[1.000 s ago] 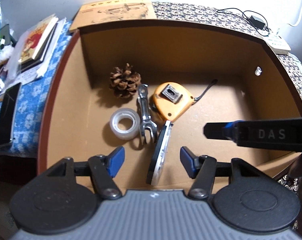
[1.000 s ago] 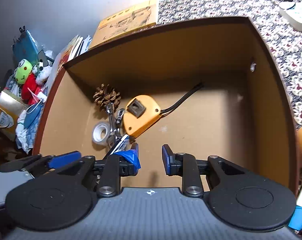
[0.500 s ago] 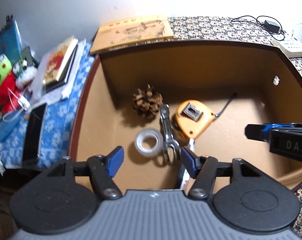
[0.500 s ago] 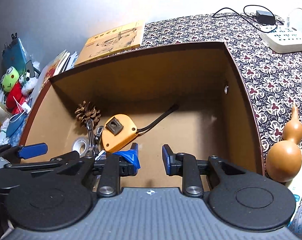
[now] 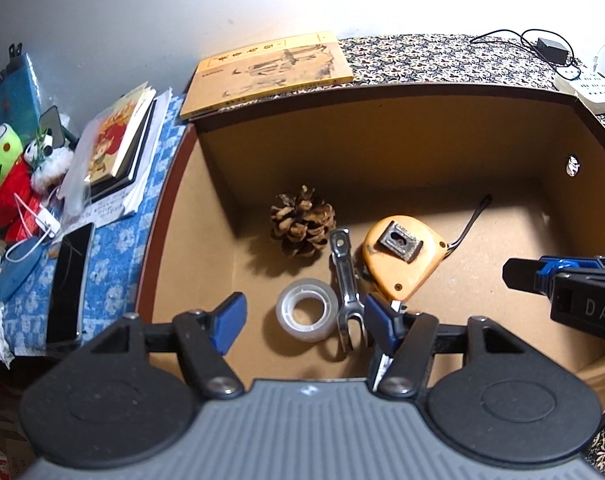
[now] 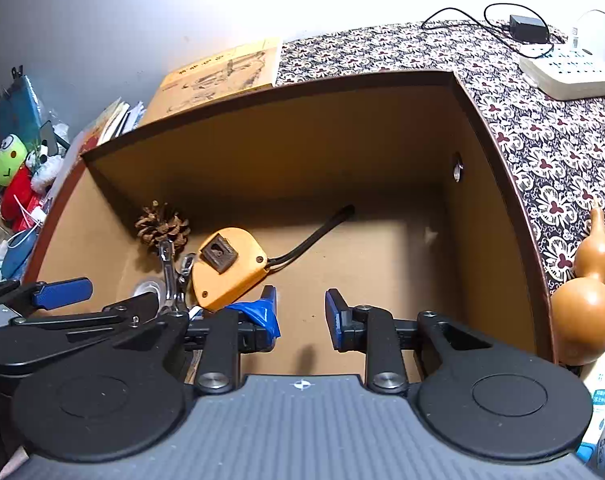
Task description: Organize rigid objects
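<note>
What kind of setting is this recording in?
Most likely a lived-in home room, not a lab: a patterned tablecloth under the brown box, stacked books beside a frog plush toy, and a power strip.

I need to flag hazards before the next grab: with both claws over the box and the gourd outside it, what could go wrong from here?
Two risks, both judgement calls.

1. The gourd stands right against the box's outer wall, beside the open right claw; a sideways swing might tip it.

2. The tape roll, metal tool and tape measure crowd together under the open left claw; closing on one could nudge its neighbours.
</note>
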Demonstrator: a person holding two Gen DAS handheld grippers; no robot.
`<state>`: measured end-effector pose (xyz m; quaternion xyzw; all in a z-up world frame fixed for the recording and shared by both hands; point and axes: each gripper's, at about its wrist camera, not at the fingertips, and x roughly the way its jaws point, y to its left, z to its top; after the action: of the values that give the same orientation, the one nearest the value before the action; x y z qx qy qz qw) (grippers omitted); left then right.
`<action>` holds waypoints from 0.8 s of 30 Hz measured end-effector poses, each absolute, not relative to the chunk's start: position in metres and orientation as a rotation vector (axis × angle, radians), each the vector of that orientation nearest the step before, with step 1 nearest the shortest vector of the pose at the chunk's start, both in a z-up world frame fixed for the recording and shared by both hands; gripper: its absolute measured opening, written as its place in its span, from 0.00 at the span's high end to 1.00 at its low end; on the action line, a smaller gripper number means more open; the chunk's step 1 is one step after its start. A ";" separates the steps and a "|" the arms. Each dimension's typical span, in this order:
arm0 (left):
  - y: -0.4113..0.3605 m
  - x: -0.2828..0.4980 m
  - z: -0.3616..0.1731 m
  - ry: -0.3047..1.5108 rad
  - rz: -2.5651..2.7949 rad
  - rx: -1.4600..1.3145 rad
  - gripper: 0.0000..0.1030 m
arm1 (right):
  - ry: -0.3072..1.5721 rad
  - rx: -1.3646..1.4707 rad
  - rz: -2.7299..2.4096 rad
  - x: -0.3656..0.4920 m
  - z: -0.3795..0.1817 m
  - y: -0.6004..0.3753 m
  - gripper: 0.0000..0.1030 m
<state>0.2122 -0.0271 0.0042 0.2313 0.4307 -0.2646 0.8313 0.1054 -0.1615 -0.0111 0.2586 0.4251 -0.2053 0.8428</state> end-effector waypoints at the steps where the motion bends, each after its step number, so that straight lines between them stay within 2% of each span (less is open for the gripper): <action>1: -0.028 0.213 0.003 0.914 -0.562 0.492 0.37 | 0.901 0.553 -0.433 0.106 -0.013 -0.162 0.92; 24: -0.026 0.219 -0.004 0.963 -0.526 0.468 0.37 | 0.924 0.577 -0.395 0.109 -0.021 -0.164 0.92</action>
<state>0.2190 -0.0261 -0.0035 0.2203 0.4535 -0.2475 0.8273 0.1089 -0.1638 -0.0206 0.2725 0.4364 -0.1867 0.8369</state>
